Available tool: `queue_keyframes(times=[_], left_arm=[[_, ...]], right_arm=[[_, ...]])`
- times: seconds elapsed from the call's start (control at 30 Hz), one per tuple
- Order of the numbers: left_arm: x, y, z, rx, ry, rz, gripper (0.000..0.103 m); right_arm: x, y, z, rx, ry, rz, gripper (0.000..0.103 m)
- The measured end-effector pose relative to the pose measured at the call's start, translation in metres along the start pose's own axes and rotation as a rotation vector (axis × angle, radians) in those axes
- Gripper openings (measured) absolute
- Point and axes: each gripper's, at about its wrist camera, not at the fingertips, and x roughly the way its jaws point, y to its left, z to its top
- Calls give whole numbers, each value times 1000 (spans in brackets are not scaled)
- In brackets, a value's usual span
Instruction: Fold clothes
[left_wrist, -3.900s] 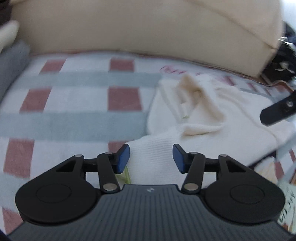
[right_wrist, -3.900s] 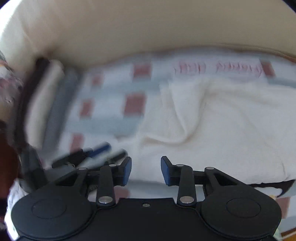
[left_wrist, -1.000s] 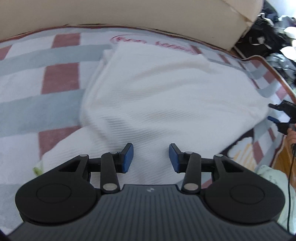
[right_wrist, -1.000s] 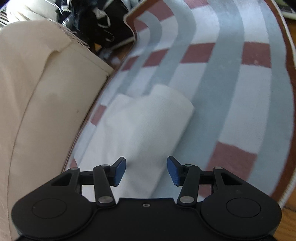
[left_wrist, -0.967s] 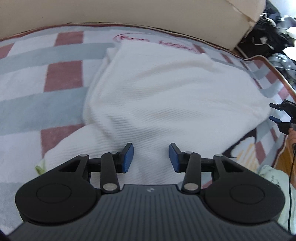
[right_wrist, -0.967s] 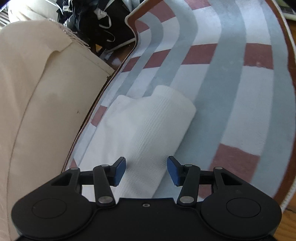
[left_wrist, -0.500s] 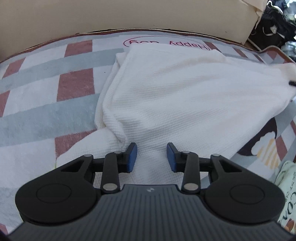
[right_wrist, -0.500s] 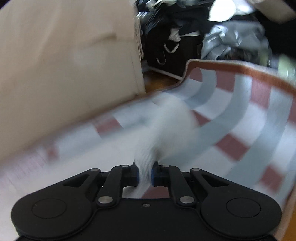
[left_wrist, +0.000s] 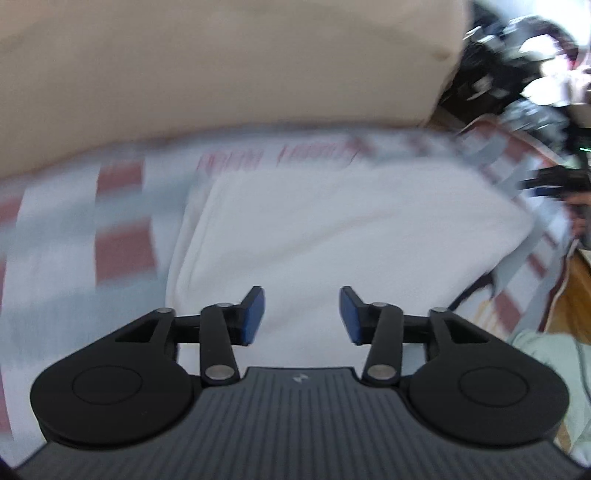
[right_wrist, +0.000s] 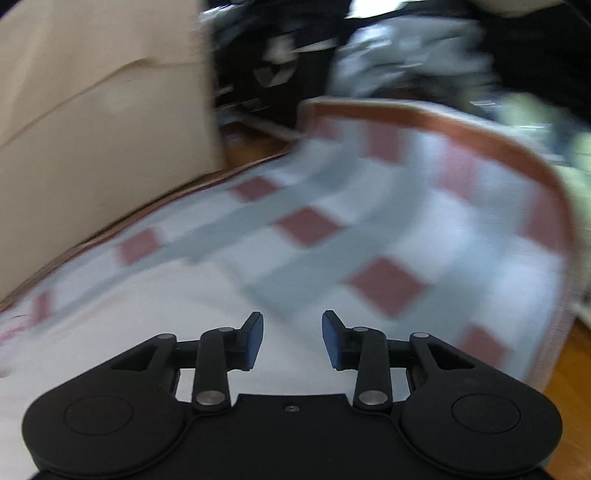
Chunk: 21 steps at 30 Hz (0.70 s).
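A white knit garment (left_wrist: 332, 236) lies folded flat on the checked rug (left_wrist: 118, 254), in a roughly rectangular shape. My left gripper (left_wrist: 301, 315) is open and empty, held just above the garment's near edge. My right gripper (right_wrist: 291, 338) is open and empty over the garment's right edge (right_wrist: 147, 325); it also shows small and blurred at the far right of the left wrist view (left_wrist: 554, 184). Both views are motion-blurred.
A beige sofa (left_wrist: 221, 62) runs along the back of the rug; it also shows in the right wrist view (right_wrist: 92, 122). Dark clutter and clothes (right_wrist: 369, 55) pile beyond the rug's brown border (right_wrist: 480, 136). A pale green cloth (left_wrist: 546, 354) and wood floor (left_wrist: 572, 295) lie at the right.
My right gripper was shut on the garment's edge half a second ago; it has let go and opened. My left gripper opened wider. The garment now lies flatter and squarer.
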Motion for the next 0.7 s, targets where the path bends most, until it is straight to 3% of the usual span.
queue_keyframes(times=[0.07,0.17,0.23,0.3,0.4,0.53,0.57,0.7], left_arm=[[8,-6,18,109,-39,19,62],[37,-11,45,298,-56,51,65],[61,-11,63,401,-39,71,67],[97,1,79,431,27,113,67],[134,23,89,402,104,178,66],[147,46,91,282,124,46,67],[149,51,92,248,123,9,67],[150,66,88,150,129,-38,67]], right_arm=[[19,17,14,77,83,90,43],[49,42,34,223,213,197,46],[67,63,42,293,301,180,55],[83,86,46,278,380,83,56],[93,115,47,187,376,-29,56],[91,126,53,182,307,92,61],[94,127,54,187,311,90,66],[112,131,54,219,355,-3,66]])
